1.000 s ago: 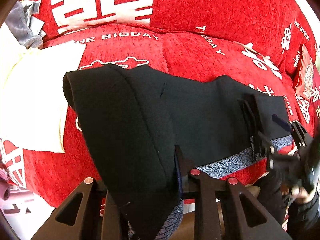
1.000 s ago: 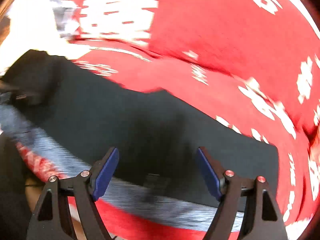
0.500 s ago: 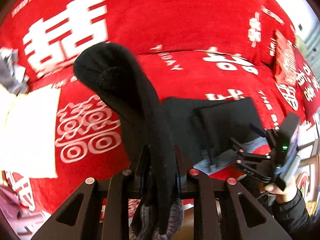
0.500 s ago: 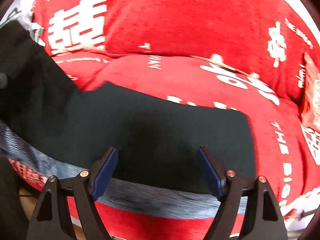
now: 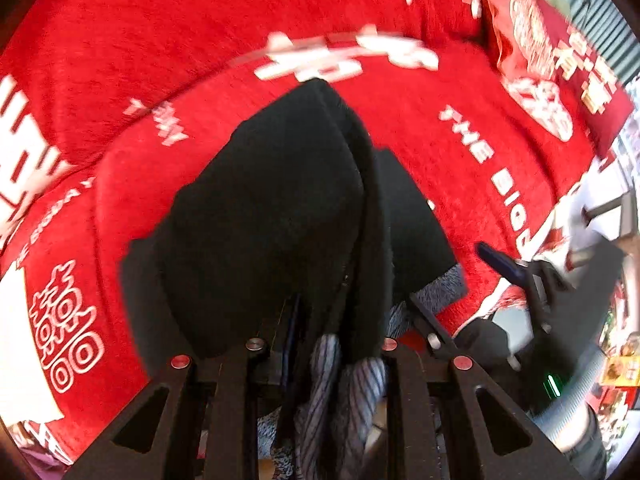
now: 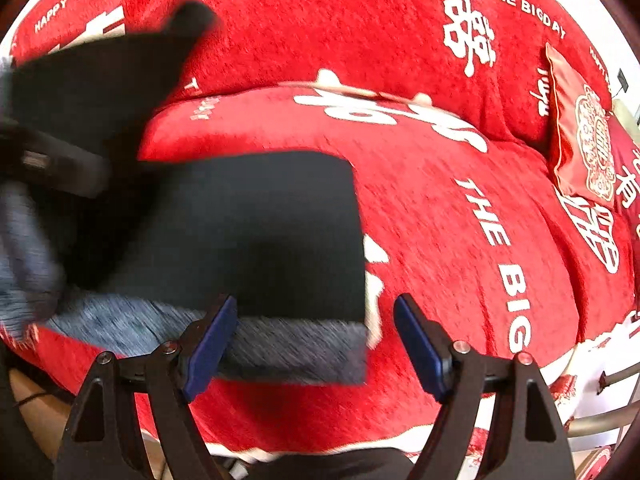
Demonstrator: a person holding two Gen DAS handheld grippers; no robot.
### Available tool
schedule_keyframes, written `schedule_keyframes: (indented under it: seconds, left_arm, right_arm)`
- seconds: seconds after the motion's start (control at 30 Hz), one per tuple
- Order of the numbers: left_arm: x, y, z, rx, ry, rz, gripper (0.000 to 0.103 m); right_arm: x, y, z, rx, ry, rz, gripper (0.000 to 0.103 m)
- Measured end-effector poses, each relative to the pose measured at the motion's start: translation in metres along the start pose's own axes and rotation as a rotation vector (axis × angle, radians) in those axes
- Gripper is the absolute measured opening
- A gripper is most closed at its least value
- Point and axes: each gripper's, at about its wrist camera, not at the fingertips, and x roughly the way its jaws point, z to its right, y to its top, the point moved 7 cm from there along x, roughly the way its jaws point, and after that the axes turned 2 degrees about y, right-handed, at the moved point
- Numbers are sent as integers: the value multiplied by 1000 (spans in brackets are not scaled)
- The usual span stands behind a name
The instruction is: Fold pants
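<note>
Pants (image 6: 256, 236) lie black at centre frame on the red sofa cover (image 6: 460, 240), one end lifted by the left gripper (image 5: 320, 344), jaws pinching it, apparently to fold it over; the right gripper (image 6: 316, 340) hovers spread wide, empty.

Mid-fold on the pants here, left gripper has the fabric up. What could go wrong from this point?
1. The left gripper is shut on a thick bunch of the black pants; layers may slip out or land uneven.
2. The right gripper is open, pinning nothing, so the flat part on the red sofa cover could drag along.
3. The grey lining edge lies near the seat's front edge and might slide off.
</note>
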Motion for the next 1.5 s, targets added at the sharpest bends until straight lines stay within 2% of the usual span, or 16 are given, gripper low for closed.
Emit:
schedule_keyframes:
  seconds: [0.1,0.17,0.23,0.3,0.4,0.5,0.63,0.73,0.83,0.9,1.0,1.13,1.27,1.33,1.43,1.5]
  left_arm:
    - [46,5,6,-23,34,-86,23]
    - [55,7,6,-69,4,-86,29]
    - [50,7,7,-74,-19,-61,46]
    - [46,6,17,-62,-93,-75,79]
    - [33,6,17,-58,-78,-55,80]
    - [0,3,13,-55,-157,5,81]
    - [-36,-10,-22,-95,-188,92,81]
    - [-34,-25,-68,-172,-90,133,94]
    - [-19,-45,-114,-269,60,147,96]
    - [-8,-62,-138,-337,104,138,95]
    - [4,-88,-172,-467,126,134,96]
    - [16,-114,-201,-603,84,135,96]
    - [30,-125,-208,-628,93,122,96]
    - [34,-127,-205,-630,101,122,96]
    - [34,-123,-201,-590,143,136,96]
    - [29,-121,-197,-574,123,138,96]
  right_arm:
    - [0,-16,11,20,24,-7,83]
    - [-2,-22,15,37,46,-6,83]
    - [-2,-27,18,46,62,-9,83]
    - [-4,-30,17,51,93,-4,83]
    - [-7,-31,16,52,121,6,83]
    - [-14,-32,16,52,156,23,83]
    - [-25,-33,22,31,160,42,83]
    - [-38,-29,31,59,193,79,85]
    - [-39,-17,35,141,271,90,85]
    - [-33,-5,31,170,314,84,85]
    - [-16,16,10,169,376,50,85]
    - [6,30,-22,128,410,-19,85]
    - [15,38,-49,71,444,-41,85]
    - [10,41,-67,30,477,-31,68]
    - [14,40,-77,-30,377,-41,32]
    - [8,44,-72,11,392,-32,20]
